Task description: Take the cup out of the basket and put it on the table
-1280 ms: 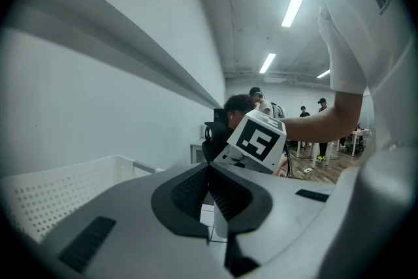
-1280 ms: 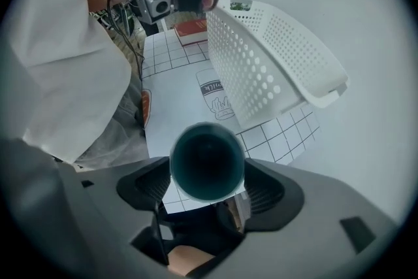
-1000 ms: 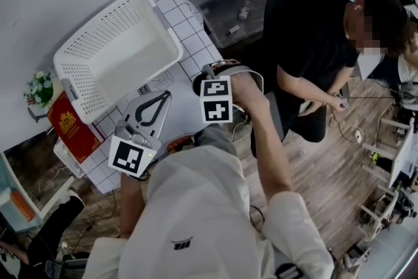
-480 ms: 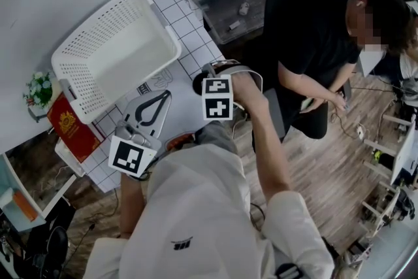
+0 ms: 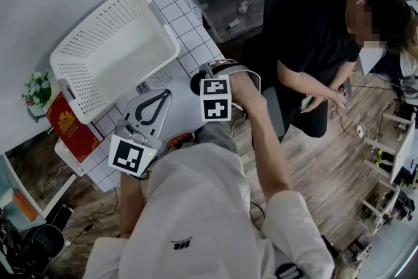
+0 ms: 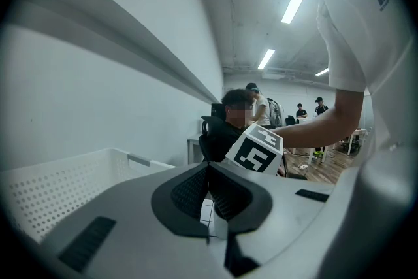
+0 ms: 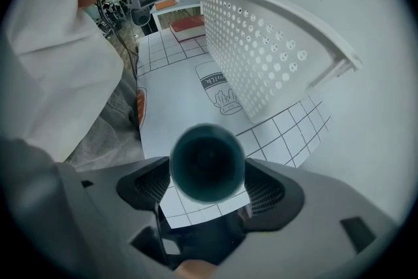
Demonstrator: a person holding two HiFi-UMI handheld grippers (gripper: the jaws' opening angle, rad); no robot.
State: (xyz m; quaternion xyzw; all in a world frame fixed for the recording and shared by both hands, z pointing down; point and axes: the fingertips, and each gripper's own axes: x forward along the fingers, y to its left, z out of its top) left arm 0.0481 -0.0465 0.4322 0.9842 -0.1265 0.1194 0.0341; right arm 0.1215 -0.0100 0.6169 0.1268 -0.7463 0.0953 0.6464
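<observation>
A dark teal cup (image 7: pixel 208 163) stands mouth-up between my right gripper's (image 7: pixel 208 173) pads, which press on both its sides. In the head view the cup (image 5: pixel 196 83) shows as a dark round shape beside that gripper's marker cube (image 5: pixel 216 100), just off the white basket's (image 5: pixel 78 85) near corner. It is over the gridded white table sheet (image 5: pixel 196 49); whether it rests on the sheet is hidden. The perforated basket (image 7: pixel 261 55) looks empty. My left gripper (image 5: pixel 166 95) lies low over the sheet with its pads (image 6: pixel 196 189) together and nothing between them.
A red book (image 5: pixel 70 126) and a small flower pot (image 5: pixel 40 88) sit left of the basket. A person in black (image 5: pixel 313 29) sits close beyond the table's right edge. A cup drawing is printed on the sheet (image 7: pixel 219 91).
</observation>
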